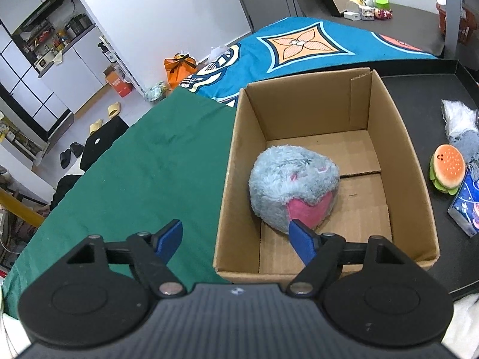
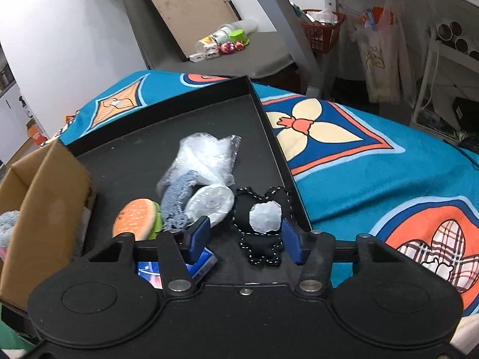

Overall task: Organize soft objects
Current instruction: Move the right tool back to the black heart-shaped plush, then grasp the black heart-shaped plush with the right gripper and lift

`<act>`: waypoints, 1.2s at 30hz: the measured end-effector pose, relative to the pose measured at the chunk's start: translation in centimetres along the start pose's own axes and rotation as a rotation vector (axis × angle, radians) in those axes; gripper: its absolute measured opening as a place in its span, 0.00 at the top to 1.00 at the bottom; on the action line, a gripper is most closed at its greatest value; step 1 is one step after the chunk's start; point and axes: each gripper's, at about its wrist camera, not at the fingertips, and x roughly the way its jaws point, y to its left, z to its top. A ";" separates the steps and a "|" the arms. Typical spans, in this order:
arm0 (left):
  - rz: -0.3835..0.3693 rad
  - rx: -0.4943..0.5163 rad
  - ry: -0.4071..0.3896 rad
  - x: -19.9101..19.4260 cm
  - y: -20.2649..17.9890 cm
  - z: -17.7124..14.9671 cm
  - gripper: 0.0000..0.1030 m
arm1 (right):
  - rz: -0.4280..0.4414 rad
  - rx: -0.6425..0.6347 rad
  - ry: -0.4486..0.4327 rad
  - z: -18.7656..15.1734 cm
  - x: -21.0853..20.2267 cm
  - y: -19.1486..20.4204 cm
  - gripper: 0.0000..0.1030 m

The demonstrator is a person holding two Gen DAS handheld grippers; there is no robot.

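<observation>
One cardboard box [image 1: 314, 113] is seen, with one grey-and-pink plush [image 1: 295, 191] counted inside it. Right of the box, on one black tray [image 2: 263, 101], are counted one burger toy [image 2: 136, 218], one black plush [image 2: 262, 224], one plastic-wrapped grey item [image 2: 194, 176] and one blue packet [image 1: 467, 206].

A lived-in home, bedroom corner opening onto a kitchen

A bed under a teal patterned blanket [image 2: 374, 161] fills the middle; slippers [image 1: 113, 109] lie on the floor beside white cabinets and a cluttered kitchen shelf [image 1: 51, 37]. A red laundry basket [image 2: 324, 31] and a hanging plastic bag [image 2: 380, 56] crowd the far wall.
</observation>
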 end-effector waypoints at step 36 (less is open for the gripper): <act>-0.001 -0.028 -0.040 -0.7 0.6 -0.1 0.25 | -0.037 -0.148 -0.045 0.4 -1.8 3.0 0.68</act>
